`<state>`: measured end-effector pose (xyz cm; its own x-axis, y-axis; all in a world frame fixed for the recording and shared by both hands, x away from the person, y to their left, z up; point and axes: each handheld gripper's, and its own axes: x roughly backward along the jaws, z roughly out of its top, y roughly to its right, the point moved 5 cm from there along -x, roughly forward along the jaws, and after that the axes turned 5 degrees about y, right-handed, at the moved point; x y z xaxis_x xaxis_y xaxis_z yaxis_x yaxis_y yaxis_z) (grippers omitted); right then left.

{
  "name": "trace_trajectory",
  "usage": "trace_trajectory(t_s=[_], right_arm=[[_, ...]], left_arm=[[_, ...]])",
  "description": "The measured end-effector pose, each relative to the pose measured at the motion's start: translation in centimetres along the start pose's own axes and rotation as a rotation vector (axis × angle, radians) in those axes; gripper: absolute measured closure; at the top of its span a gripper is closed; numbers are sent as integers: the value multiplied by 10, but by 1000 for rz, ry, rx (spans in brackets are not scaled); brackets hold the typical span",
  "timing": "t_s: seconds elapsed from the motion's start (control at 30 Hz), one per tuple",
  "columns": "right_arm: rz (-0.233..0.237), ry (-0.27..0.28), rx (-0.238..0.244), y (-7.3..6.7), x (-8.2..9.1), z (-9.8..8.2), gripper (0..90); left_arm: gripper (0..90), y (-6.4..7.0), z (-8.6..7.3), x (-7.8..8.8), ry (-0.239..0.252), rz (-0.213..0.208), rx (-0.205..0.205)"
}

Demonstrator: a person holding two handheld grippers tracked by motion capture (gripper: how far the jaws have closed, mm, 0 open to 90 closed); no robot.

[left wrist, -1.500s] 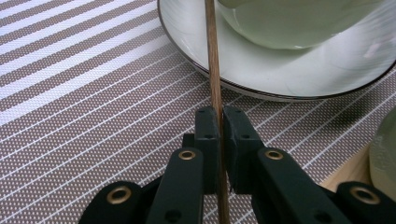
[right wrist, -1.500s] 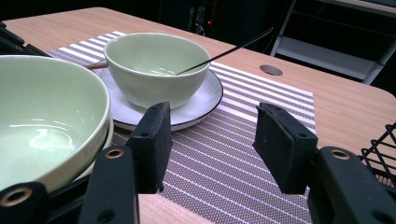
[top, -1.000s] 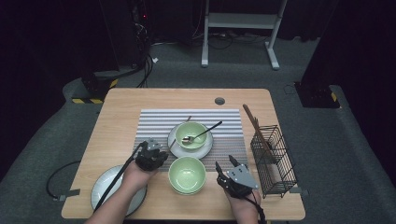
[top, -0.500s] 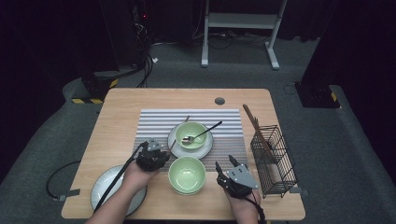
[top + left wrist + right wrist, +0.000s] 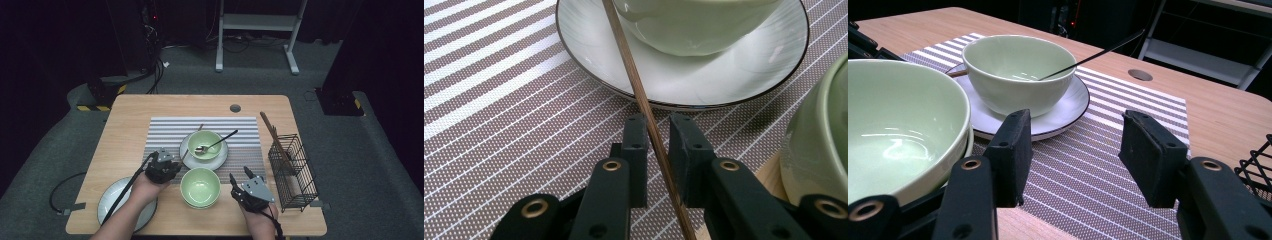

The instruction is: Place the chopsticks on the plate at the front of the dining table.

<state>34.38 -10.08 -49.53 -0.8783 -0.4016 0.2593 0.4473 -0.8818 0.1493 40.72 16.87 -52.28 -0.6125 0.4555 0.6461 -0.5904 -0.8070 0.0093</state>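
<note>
Our left gripper point(image 5: 656, 135) rests low on the striped placemat point(image 5: 165, 131), just in front of the white saucer point(image 5: 734, 75), with a single wooden chopstick point(image 5: 644, 107) running lengthwise between its jaws. The jaws have just been closing a little and stand nearly together, close on either side of the stick; we cannot tell whether the pads press on it. The chopstick slants away over the saucer's rim and passes beside the green bowl point(image 5: 694, 25) that stands on that saucer. In the high view, that bowl also holds a dark spoon point(image 5: 216, 144) leaning out toward the right.

Our right gripper point(image 5: 1075, 150) has its jaws wide apart with nothing between them, low over the near edge of the placemat. A second green bowl point(image 5: 200, 186) sits on the tabletop point(image 5: 135, 110) between our two hands, just left of this gripper. A grey plate point(image 5: 111, 200) lies under our left forearm, and a black wire basket point(image 5: 292, 172) stands at the right edge
</note>
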Motion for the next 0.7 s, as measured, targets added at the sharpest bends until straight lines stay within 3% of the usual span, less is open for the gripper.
trace_trajectory(t_s=[0.33,0.53,0.7], right_arm=[[-12,16,-19,1,0,9,452],[-50,46,-28,8,-4,32,466],[-81,68,-37,19,-6,53,456]], left_arm=[[560,-7,4,11,48,-6,54],[451,-14,3,23,92,-17,84],[390,-17,1,33,110,-28,58]])
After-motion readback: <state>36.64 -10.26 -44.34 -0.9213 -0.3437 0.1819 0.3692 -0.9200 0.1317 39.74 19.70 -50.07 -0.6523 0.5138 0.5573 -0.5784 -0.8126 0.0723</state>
